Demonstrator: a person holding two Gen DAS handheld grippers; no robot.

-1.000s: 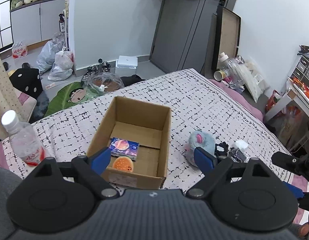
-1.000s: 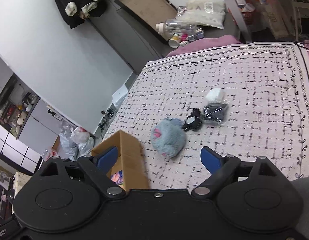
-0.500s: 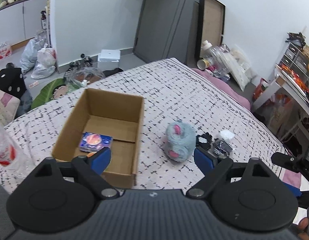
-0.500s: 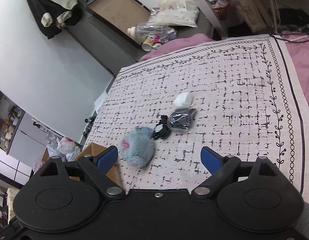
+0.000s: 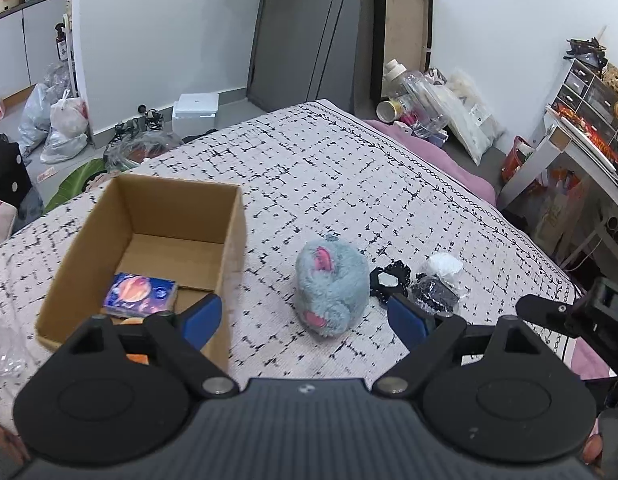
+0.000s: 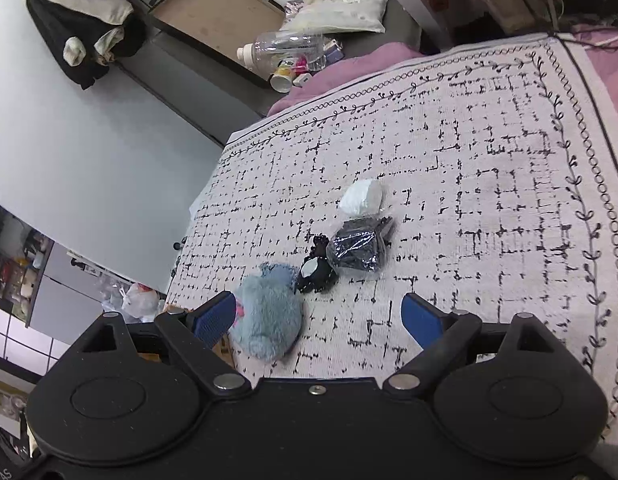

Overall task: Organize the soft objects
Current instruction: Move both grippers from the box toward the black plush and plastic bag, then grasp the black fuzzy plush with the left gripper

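Lying on the bed beside the cardboard box (image 5: 149,216), the blue plush toy (image 5: 332,288) is framed dead ahead between the released, empty left claw (image 5: 305,318); the right claw (image 6: 321,320), likewise released, is offset rightward.

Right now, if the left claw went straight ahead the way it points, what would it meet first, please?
Most likely the blue plush toy, which lies on the bedspread between the open left claw fingers' line of travel. Depth is unclear, so that is a judgement.
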